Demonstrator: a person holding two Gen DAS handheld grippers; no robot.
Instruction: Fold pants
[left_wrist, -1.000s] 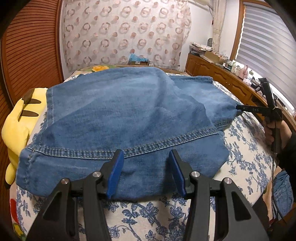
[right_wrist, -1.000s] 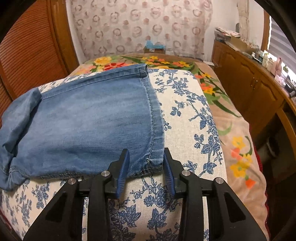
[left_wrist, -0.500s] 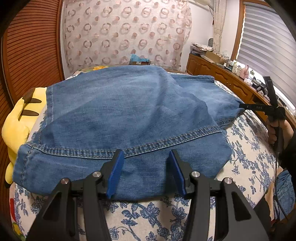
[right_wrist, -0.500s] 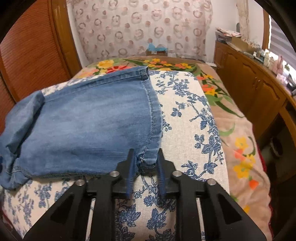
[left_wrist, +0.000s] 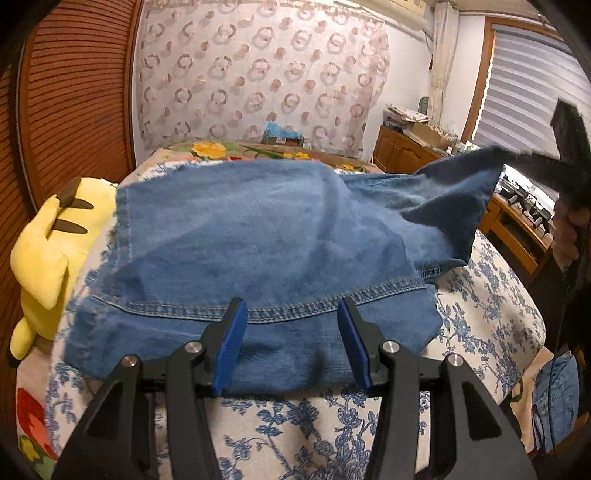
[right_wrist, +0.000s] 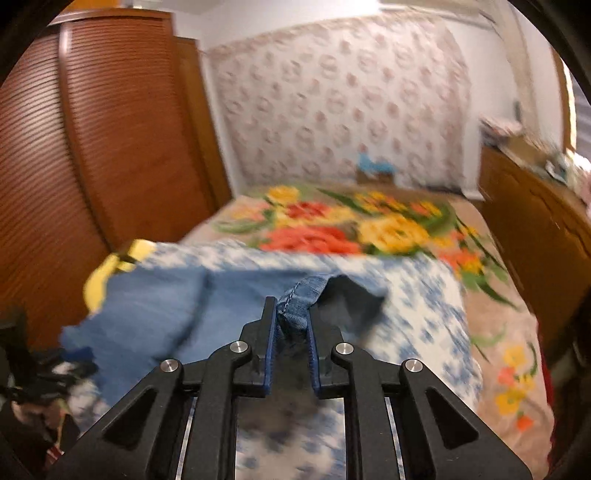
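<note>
Blue denim pants (left_wrist: 251, 251) lie spread on the floral bedspread (left_wrist: 303, 428). My left gripper (left_wrist: 291, 339) is open, its blue pads on either side of the near edge of the pants, above a stitched seam. My right gripper (right_wrist: 291, 328) is shut on a hem corner of the pants (right_wrist: 299, 299) and holds it lifted off the bed. In the left wrist view that lifted leg end (left_wrist: 458, 192) hangs in the air at the right, with the right gripper (left_wrist: 535, 162) dark and blurred behind it.
A yellow plush toy (left_wrist: 51, 251) lies at the bed's left edge by the wooden louvred wall (left_wrist: 74, 110). A wooden cabinet (left_wrist: 402, 155) with clutter stands along the right. More denim (left_wrist: 554, 398) lies low at the right.
My right gripper closed on the hem corner and lifted it up off the bed, toward the left. The left gripper stayed open at the near edge.
</note>
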